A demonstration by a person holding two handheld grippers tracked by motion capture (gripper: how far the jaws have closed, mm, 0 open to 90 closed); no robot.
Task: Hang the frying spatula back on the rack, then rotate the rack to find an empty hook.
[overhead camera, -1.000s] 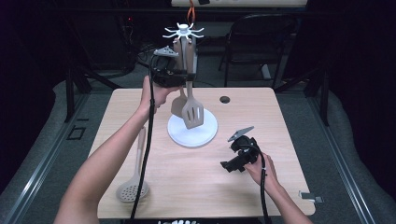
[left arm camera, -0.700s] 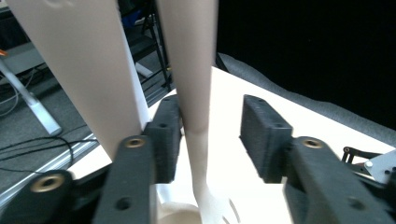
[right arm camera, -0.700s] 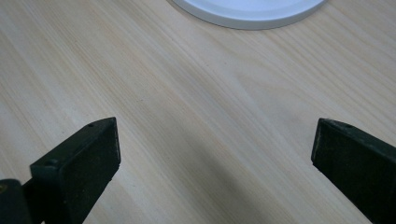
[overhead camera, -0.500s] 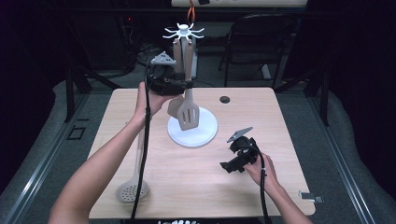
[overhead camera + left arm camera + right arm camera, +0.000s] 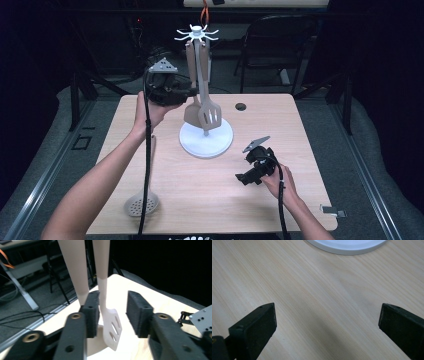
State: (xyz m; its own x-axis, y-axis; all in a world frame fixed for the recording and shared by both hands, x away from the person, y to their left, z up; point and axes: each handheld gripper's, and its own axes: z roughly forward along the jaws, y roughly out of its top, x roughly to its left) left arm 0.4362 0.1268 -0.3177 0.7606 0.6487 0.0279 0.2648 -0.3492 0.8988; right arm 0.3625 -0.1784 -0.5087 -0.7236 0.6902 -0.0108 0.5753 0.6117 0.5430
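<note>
The counter (image 5: 210,190) carries a white rack (image 5: 205,137) near the middle of its far half, with two utensils already hanging from the spokes at its top: a spatula (image 5: 207,107) with slots and a plain turner (image 5: 191,100) just behind it. So by my reckoning two pieces are hung and one is left: a skimmer (image 5: 142,200) lies flat by the near-left corner, untouched.

The left tongs (image 5: 186,93) are held up beside the rack, level with the handles. From their own camera the spatula (image 5: 110,325) stands between the jaws, close to the left pad (image 5: 92,312) but not pinched; the jaws have just been closing, yet a gap remains, so they look released.

The right tongs (image 5: 245,179) rest toward the near-right part of the counter, spread wide over bare wood, holding nothing.
</note>
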